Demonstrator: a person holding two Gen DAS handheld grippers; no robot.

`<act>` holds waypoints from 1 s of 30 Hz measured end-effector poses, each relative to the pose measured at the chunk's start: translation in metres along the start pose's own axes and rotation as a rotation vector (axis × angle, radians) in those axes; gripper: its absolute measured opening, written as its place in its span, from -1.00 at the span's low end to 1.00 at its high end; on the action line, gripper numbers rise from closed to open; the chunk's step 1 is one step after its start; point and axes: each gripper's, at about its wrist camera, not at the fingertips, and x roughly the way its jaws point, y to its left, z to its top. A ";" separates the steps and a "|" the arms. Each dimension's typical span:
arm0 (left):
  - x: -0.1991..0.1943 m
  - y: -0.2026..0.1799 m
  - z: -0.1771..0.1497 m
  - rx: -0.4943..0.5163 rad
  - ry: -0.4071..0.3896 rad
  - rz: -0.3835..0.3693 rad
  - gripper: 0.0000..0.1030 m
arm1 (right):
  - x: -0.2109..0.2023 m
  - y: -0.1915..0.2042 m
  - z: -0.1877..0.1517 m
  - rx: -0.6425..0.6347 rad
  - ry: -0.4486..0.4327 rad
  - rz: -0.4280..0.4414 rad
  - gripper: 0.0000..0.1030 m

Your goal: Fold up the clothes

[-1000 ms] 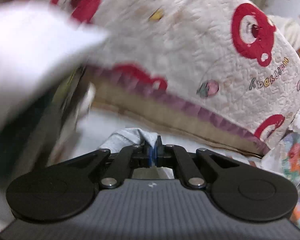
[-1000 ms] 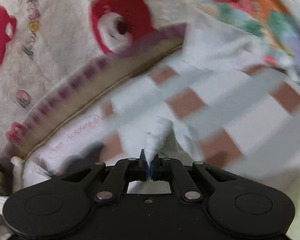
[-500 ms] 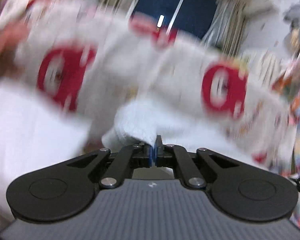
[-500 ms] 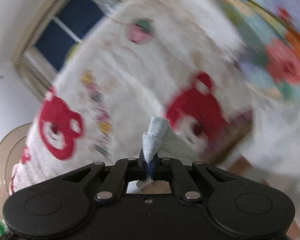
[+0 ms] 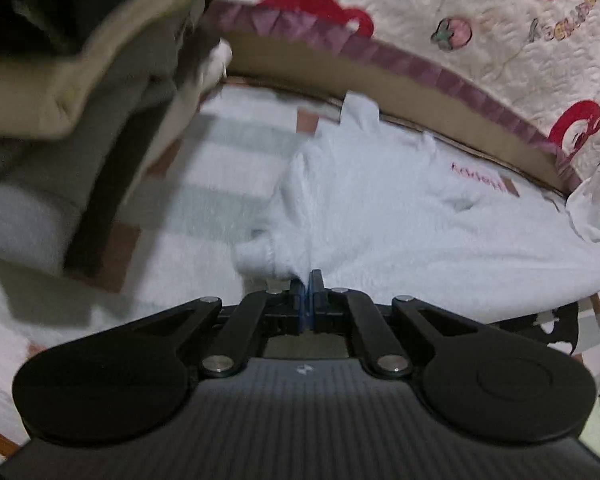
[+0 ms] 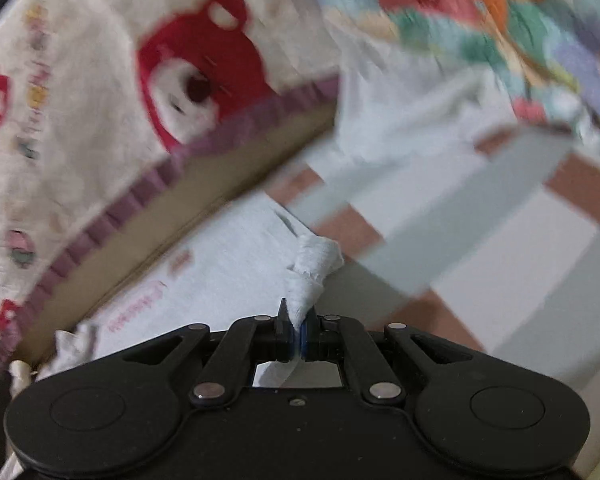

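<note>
A white garment with small red lettering lies spread on a checked bedsheet. My left gripper is shut on the garment's near edge, the cloth bunched just past its jaws. In the right wrist view the same white garment stretches off to the left, and my right gripper is shut on a twisted corner of it that sticks up between the jaws. Both grippers sit low over the sheet.
A cream quilt with red bears and a purple trim rises behind the garment. A stack of folded beige and dark clothes stands at the left. A floral blanket lies at the far right, beyond the checked sheet.
Both grippers swung up, lifting the garment in front of the window and quilt, then came down again. The garment now lies spread flat on the sheet, still held at both ends.
</note>
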 end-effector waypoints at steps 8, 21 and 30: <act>0.007 0.001 -0.037 0.003 0.195 0.036 -1.00 | -0.014 -0.017 -0.019 -0.044 0.016 -0.116 -0.96; 0.003 -0.056 0.017 0.323 0.084 -0.075 0.05 | -0.028 0.053 0.033 -0.387 0.029 -0.330 -0.60; 0.134 -0.082 0.069 0.322 0.033 -0.077 0.11 | 0.018 0.258 0.008 -0.716 0.261 0.260 -0.11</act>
